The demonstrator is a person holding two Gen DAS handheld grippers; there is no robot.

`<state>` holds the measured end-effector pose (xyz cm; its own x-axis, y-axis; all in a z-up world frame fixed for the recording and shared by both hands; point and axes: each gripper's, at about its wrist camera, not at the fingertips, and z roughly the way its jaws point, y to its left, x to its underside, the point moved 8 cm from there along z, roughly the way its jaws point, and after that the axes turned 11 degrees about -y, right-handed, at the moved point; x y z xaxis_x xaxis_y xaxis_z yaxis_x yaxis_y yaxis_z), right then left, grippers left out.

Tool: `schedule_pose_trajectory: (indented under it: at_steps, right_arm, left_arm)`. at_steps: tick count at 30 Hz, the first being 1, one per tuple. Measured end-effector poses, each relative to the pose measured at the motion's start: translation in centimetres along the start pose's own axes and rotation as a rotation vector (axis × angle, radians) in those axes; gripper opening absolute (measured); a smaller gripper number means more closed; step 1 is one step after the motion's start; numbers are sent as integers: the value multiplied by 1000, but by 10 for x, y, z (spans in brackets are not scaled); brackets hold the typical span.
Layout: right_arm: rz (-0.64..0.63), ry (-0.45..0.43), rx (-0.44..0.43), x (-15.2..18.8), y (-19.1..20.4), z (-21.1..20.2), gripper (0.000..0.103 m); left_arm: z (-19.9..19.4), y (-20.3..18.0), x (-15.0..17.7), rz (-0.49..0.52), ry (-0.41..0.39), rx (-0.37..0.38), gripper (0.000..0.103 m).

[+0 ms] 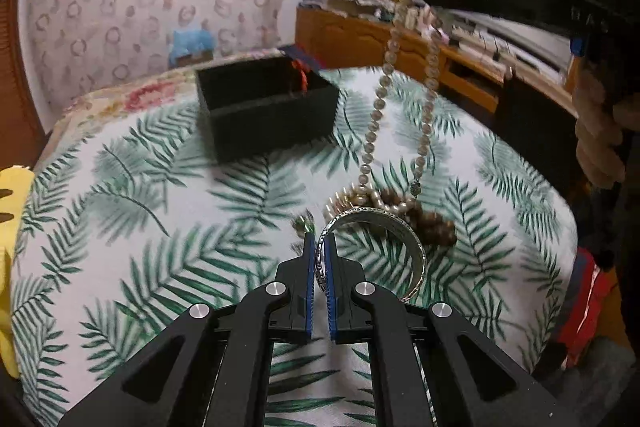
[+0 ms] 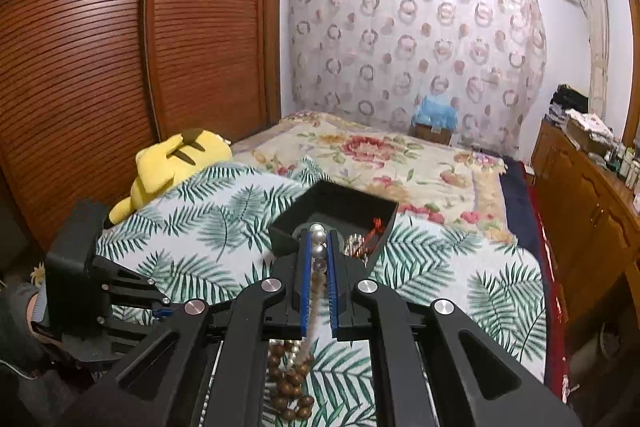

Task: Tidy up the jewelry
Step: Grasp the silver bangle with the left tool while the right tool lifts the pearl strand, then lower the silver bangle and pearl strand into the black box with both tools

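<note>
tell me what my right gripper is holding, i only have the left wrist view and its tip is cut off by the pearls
Observer: The right gripper is shut on the white pearl necklace, pearls pinched between its blue pads.
Operator: anything in the black square box yet
Observer: Yes, the black square box already holds a red cord piece and a small gold beaded item.
Operator: whats beyond the box on my far left
Observer: A yellow plush toy lies against the brown slatted wardrobe.

Glossy pearl necklace, shiny engraved metal bangle, matt brown wooden beads. Matt black box on leaf-print cloth. Slatted wood wardrobe.
</note>
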<state>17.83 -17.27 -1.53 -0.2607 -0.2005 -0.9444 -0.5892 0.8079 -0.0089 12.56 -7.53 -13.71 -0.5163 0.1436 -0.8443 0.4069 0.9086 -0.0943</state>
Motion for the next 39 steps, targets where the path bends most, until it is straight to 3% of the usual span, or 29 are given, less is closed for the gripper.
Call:
schedule_pose_trajectory:
  at_steps: [13, 29, 34, 39]
  right_arm:
    - [-15, -93, -10, -62, 3, 0, 8]
    - [-41, -132, -43, -126, -29, 44, 8]
    - [-39, -119, -55, -134, -43, 65, 8]
    - [-22, -58, -64, -116, -60, 99, 8]
  left_arm:
    - [-14, 39, -58, -27, -107, -92, 4]
    - [26, 78, -112, -44, -110, -143, 4]
    - [42, 87, -124, -49, -96, -159, 4]
    - [58, 92, -132, -56, -85, -164, 4]
